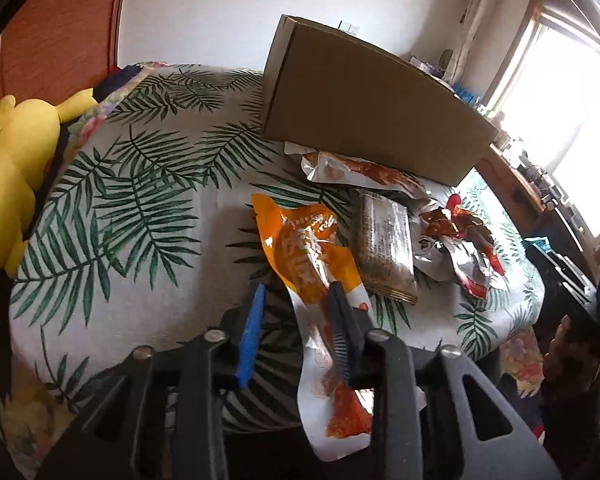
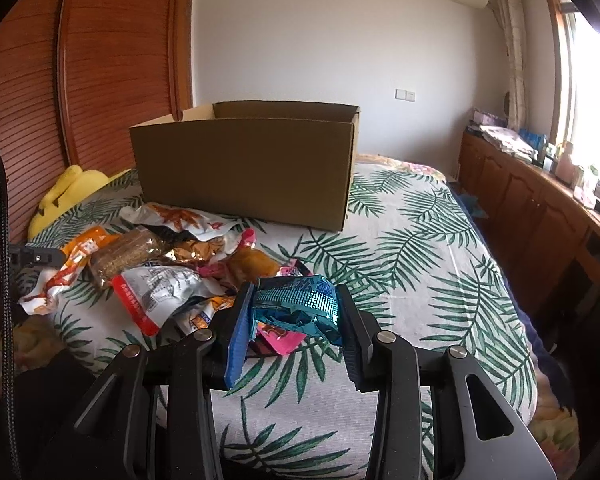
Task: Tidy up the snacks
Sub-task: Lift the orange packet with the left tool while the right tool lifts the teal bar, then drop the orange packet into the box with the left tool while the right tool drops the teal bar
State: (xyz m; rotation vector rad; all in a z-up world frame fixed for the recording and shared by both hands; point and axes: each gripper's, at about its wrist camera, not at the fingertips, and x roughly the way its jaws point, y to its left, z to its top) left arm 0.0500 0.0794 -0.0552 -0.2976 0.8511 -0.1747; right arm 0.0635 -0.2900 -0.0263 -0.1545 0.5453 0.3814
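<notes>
Snacks lie heaped on the bed [image 2: 400, 240] at centre left of my right wrist view, just in front of the open cardboard box [image 2: 248, 168]. My right tool [image 2: 296, 300] is closed around a crumpled blue packet [image 2: 296, 304], both pads pressing its sides. My left tool [image 1: 296, 300] stands partly open over the orange packet [image 1: 304, 248]; that packet touches only the dark right finger [image 1: 342, 332], so I cannot tell whether it is held. A yellow plush toy [image 1: 8, 168] sits at far left.

Right tongs [image 2: 296, 312] clamped on crumpled blue snack packet [image 2: 296, 306], cardboard box [image 2: 244, 172] beyond snack pile [image 2: 160, 264].
</notes>
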